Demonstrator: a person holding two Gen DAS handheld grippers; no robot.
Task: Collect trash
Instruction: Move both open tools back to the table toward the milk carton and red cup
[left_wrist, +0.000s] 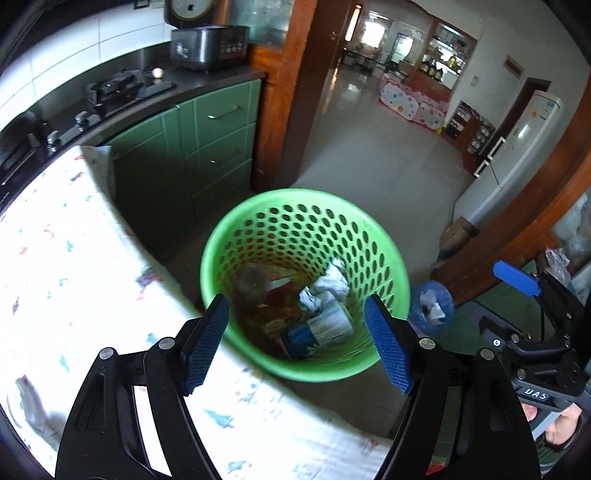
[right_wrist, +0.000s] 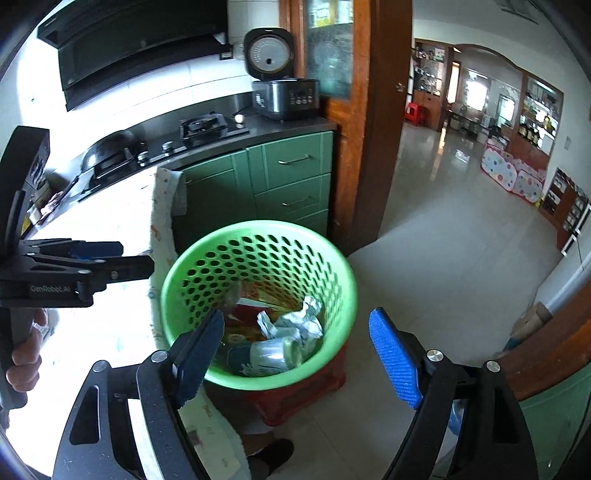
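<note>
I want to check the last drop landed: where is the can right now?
The can lies on its side at the bottom of the green basket, just below the crumpled paper, seen between the fingers in both wrist views.

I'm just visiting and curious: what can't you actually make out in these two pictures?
- Basket floor, both views: covered by crumpled paper and a can.
- Can's label: too blurred to read.
- Red stool, right view: mostly hidden under the basket.
- Far room shelves: too small.
- Tabletop: washed out by glare.
</note>
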